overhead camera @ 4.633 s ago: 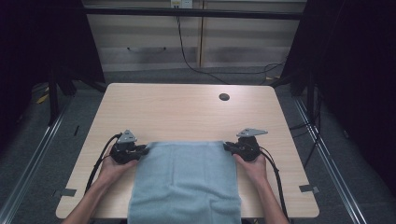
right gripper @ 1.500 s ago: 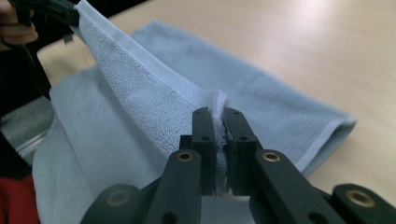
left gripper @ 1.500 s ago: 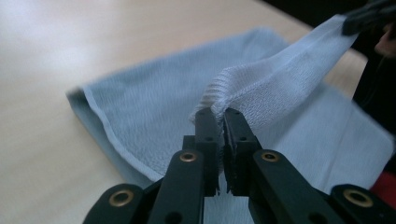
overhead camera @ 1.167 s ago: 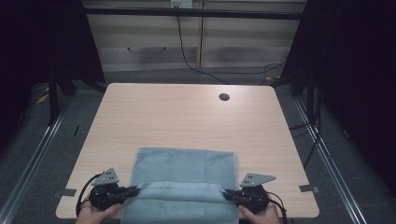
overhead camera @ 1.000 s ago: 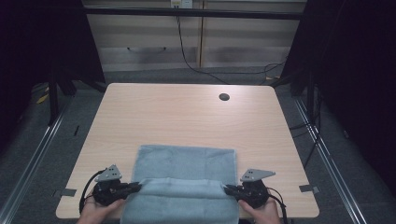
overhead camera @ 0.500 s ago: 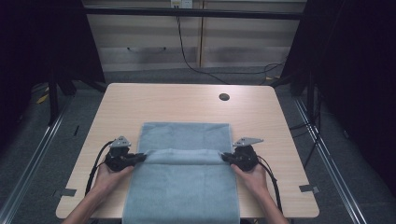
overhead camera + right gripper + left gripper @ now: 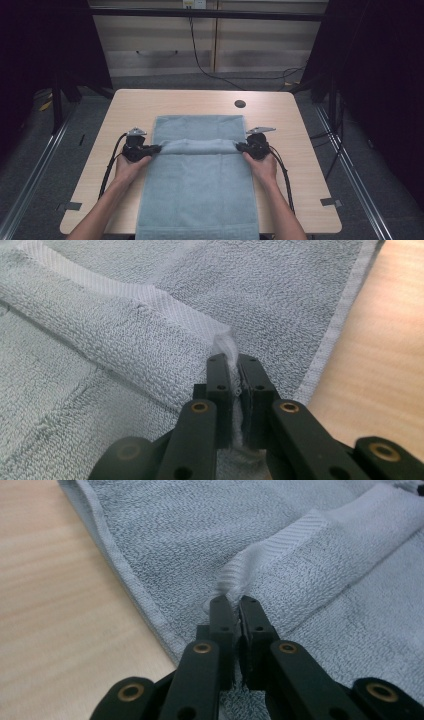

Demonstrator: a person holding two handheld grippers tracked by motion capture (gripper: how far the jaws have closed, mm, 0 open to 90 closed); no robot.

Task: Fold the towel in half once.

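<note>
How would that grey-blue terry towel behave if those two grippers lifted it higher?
The grey-blue terry towel would probably sag between the left gripper and right gripper: its pinched edge already bunches into a soft ridge. It looks unlikely to slip, since looped pile grips.

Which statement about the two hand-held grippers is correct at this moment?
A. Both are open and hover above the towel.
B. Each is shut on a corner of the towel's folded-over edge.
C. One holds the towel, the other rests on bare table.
B: the left hand-held gripper and the right hand-held gripper each have jaws closed on a pinched corner of the grey towel, seen at both ends of the fold in the high view.
</note>
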